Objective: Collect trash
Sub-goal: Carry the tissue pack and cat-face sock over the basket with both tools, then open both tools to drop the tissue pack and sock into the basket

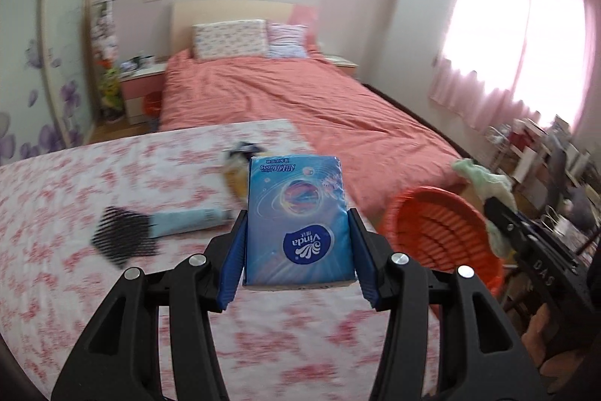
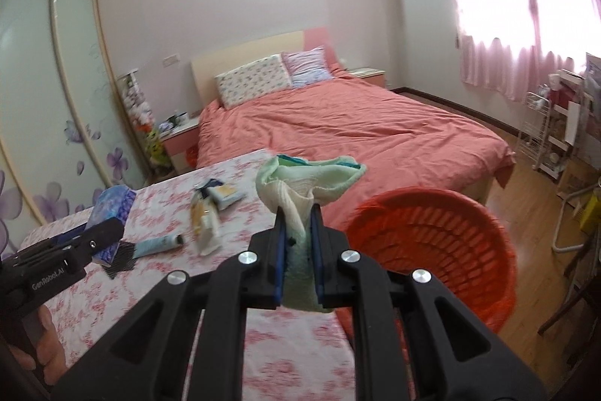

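My left gripper (image 1: pixel 296 217) is shut on a blue Vinda tissue pack (image 1: pixel 298 217) and holds it above the table; the pack also shows in the right wrist view (image 2: pixel 110 209). My right gripper (image 2: pixel 297 213) is shut on a pale green cloth (image 2: pixel 304 183), raised beside the orange basket (image 2: pixel 432 247); the cloth also shows in the left wrist view (image 1: pixel 484 183). The basket (image 1: pixel 435 228) stands off the table's right edge. On the table lie a black comb (image 1: pixel 124 235), a light blue tube (image 1: pixel 188 220) and crumpled wrappers (image 2: pixel 210 209).
The table has a pink floral cloth (image 1: pixel 75 198). A bed with a coral cover (image 2: pixel 357 123) is beyond it. A wardrobe (image 2: pixel 49 93) stands on the left. A white wire rack (image 2: pixel 541 134) and clutter stand by the curtained window on the right.
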